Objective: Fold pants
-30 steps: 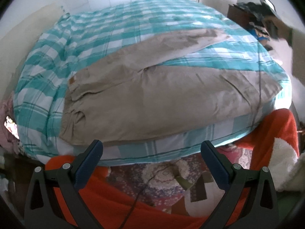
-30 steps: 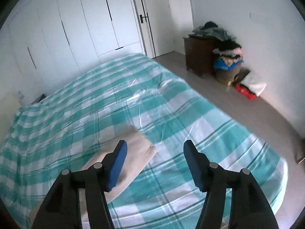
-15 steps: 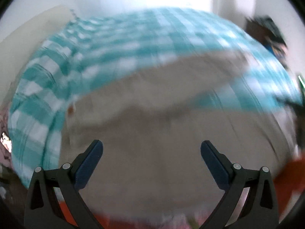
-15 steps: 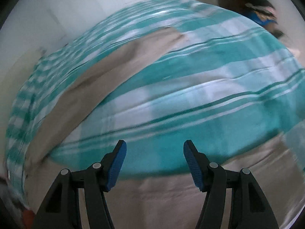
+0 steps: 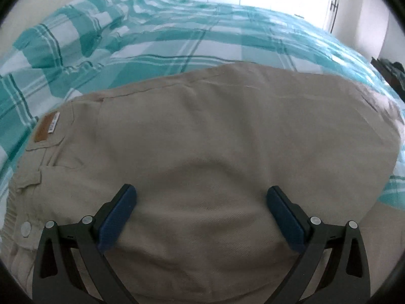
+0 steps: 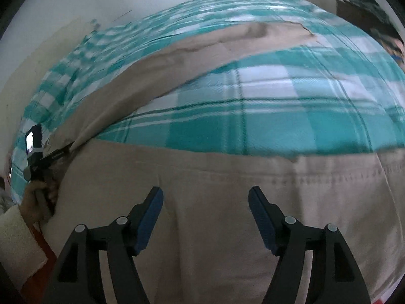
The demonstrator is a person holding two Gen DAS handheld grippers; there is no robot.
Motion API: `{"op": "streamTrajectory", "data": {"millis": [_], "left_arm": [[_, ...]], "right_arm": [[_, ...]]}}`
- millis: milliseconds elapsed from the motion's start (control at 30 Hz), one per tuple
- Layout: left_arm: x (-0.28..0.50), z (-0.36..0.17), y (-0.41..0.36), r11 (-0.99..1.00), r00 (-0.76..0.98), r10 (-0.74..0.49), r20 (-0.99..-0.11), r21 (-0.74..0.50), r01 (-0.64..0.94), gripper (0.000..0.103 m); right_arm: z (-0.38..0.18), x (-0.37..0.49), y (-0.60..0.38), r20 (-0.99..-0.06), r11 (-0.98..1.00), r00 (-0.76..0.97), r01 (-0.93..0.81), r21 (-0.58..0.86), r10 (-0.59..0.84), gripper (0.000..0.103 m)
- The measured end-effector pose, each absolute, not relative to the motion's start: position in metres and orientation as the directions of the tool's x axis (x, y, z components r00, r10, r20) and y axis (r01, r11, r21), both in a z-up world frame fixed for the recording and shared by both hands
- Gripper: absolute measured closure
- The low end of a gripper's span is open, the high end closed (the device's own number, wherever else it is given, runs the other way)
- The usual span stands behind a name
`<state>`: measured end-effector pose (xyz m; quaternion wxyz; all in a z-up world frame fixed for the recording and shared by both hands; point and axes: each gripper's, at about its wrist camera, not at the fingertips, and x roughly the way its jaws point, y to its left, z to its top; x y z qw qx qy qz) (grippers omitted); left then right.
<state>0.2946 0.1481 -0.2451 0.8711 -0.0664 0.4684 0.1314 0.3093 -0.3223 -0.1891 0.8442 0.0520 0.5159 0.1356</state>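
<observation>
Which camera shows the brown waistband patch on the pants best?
The left wrist view: the patch sits sharp and unobstructed at the waistband of the pants. The right wrist view shows only legs and a hem seam; no patch is visible there.

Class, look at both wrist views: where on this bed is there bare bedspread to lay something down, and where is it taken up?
Free: the checked bedspread wedged between the two spread legs of the pants, and the stretch beyond the waistband toward the wall. Crowded: the near edge, where the pants lie under the open left gripper and the opening right gripper.
</observation>
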Motion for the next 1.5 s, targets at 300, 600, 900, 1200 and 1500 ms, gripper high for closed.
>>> {"op": "streamTrajectory", "data": {"millis": [300, 600, 900, 1200, 1500], "left_arm": [[0.299, -0.25, 0.139, 0.957, 0.507, 0.197, -0.839, 0.052, -0.287, 0.0], [0.301, -0.25, 0.139, 0.957, 0.506, 0.195, -0.84, 0.05, -0.287, 0.0], [0.301, -0.251, 0.139, 0.956, 0.506, 0.196, -0.84, 0.05, -0.288, 0.0], [0.301, -0.251, 0.139, 0.956, 0.506, 0.196, -0.84, 0.05, -0.288, 0.0], [0.301, -0.251, 0.139, 0.956, 0.506, 0.196, -0.84, 0.05, -0.288, 0.0]], "right_arm": [[-0.181, 0.288, -0.28, -0.807, 0.944, 0.49, -0.159, 0.291, 0.331, 0.033], [-0.177, 0.241, -0.272, -0.782, 0.943, 0.527, -0.172, 0.284, 0.331, 0.03], [-0.159, 0.216, -0.27, -0.734, 0.934, 0.58, -0.178, 0.309, 0.354, 0.03], [-0.159, 0.198, -0.291, -0.726, 0.94, 0.602, -0.149, 0.306, 0.332, 0.03], [-0.156, 0.194, -0.292, -0.712, 0.936, 0.613, -0.153, 0.317, 0.342, 0.03]]}}
